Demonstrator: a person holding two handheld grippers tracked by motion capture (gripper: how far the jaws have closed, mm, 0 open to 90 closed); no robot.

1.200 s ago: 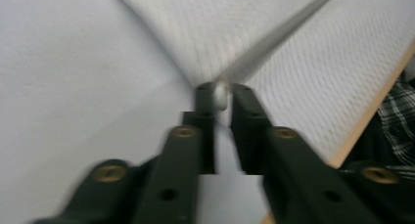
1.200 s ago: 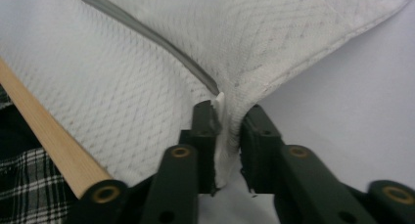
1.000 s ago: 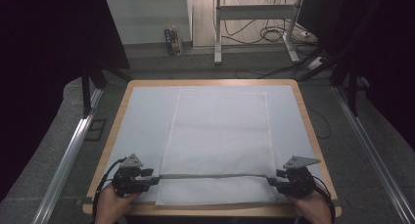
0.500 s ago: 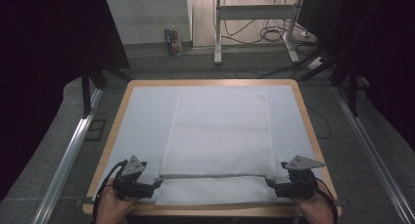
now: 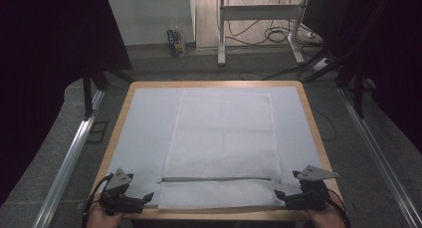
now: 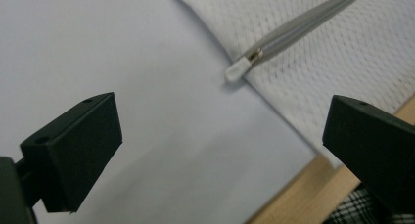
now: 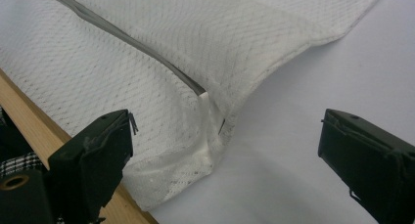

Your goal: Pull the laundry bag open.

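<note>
Left hand-held gripper (image 5: 147, 195) and right hand-held gripper (image 5: 279, 194): jaws just opened wide, empty

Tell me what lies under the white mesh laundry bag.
The mesh laundry bag lies flat on a pale sheet covering the wooden table. The sheet beneath the bag is hidden; whether anything is inside can't be told.

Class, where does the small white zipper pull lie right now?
High view: the small white zipper pull lies at the grey zipper's left end, near the left hand-held gripper.

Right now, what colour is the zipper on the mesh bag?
Grey zipper on the white mesh bag; clearest in the left gripper view.
</note>
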